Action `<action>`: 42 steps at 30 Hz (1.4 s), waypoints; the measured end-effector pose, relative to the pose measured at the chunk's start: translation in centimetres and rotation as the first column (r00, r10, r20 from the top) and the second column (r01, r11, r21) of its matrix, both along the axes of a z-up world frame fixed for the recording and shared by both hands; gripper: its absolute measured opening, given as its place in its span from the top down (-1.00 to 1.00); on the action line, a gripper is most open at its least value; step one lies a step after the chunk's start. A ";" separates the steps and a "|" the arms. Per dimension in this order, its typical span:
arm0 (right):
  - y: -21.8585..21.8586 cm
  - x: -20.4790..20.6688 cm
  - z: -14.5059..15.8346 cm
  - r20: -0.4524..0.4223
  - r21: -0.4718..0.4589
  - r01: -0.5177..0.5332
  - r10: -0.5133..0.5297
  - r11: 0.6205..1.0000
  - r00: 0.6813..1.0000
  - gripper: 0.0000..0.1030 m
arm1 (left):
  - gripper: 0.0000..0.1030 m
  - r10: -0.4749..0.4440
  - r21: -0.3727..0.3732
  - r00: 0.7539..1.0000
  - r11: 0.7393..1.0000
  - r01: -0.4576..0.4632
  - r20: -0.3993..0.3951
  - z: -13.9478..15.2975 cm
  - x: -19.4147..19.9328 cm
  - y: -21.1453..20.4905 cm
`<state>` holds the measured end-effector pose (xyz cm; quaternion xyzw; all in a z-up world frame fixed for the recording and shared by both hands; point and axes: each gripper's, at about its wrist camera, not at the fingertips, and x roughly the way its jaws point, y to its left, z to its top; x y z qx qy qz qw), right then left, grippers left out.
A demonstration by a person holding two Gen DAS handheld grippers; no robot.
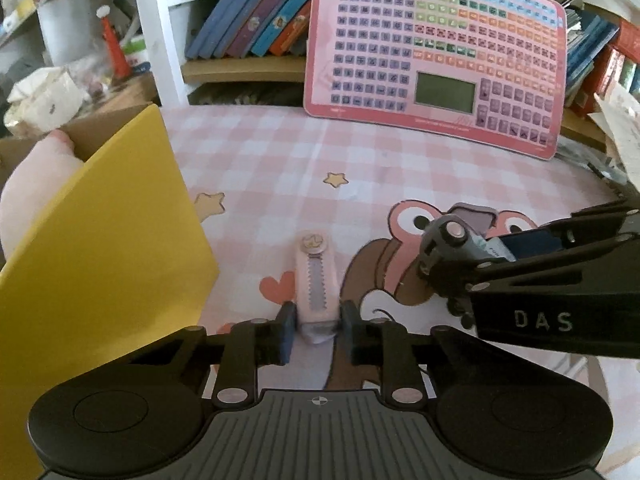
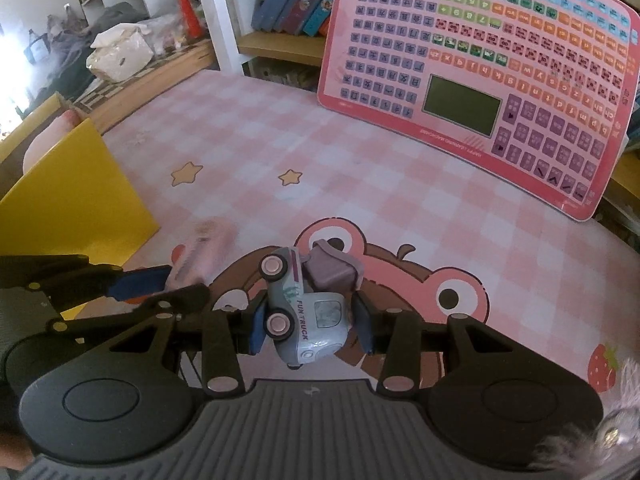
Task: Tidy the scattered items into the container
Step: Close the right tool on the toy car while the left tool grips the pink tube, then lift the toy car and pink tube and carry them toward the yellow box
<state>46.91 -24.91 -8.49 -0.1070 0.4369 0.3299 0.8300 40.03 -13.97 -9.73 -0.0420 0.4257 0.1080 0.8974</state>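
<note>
My left gripper point(image 1: 316, 322) is shut on a pink utility knife point(image 1: 315, 280) with a grey toothed slider, held above the pink checked cloth. My right gripper point(image 2: 310, 322) is shut on a light-blue toy truck point(image 2: 304, 308) marked FUN TRUCK, tipped on its side with pink wheels facing left. The truck point(image 1: 452, 242) and the right gripper point(image 1: 472, 264) also show at the right of the left wrist view. The knife point(image 2: 204, 256) shows blurred in the right wrist view, in the left gripper point(image 2: 160, 284). A yellow cardboard box point(image 1: 100, 248) stands at the left, also in the right wrist view point(image 2: 76, 196).
A pink toy keyboard tablet point(image 1: 436, 52) leans against the bookshelf point(image 1: 248, 68) at the back. A pale pink soft thing point(image 1: 36, 184) lies in the box. A paper bag point(image 2: 120, 54) and clutter sit at far left. A furry grey object point(image 2: 616, 420) is at lower right.
</note>
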 end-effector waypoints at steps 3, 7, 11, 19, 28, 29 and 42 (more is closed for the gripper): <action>0.0 -0.6 0.4 0.005 -0.001 0.013 -0.013 1.000 1.000 0.21 | 0.57 -0.032 -0.030 0.999 0.999 0.032 0.015 0.5 -0.9 -0.1; -0.2 -1.6 1.2 0.006 0.007 0.029 -0.029 1.000 1.000 0.21 | 0.57 -0.110 -0.049 0.992 0.992 0.113 0.062 2.3 -2.7 -0.9; -0.5 -3.2 2.4 -0.003 0.034 0.039 -0.039 0.999 0.999 0.21 | 0.57 -0.172 -0.075 0.982 0.981 0.178 0.082 3.8 -4.5 -1.3; -2.8 -6.9 4.0 -0.028 0.076 0.108 -0.106 0.991 0.994 0.21 | 0.57 -0.201 -0.141 0.977 0.968 0.210 0.074 5.2 -8.1 0.5; -4.1 -11.7 4.2 -0.082 0.101 0.174 -0.166 0.980 0.983 0.21 | 0.57 -0.273 -0.172 0.959 0.943 0.283 0.081 6.7 -11.7 0.9; -4.1 -12.3 4.1 -0.085 0.096 0.184 -0.176 0.978 0.981 0.21 | 0.57 -0.282 -0.177 0.956 0.940 0.292 0.078 6.7 -12.0 1.0; -3.6 -19.6 4.6 -0.064 0.044 0.274 -0.271 0.961 0.960 0.21 | 0.57 -0.357 -0.281 0.925 0.882 0.379 0.127 8.1 -16.3 4.0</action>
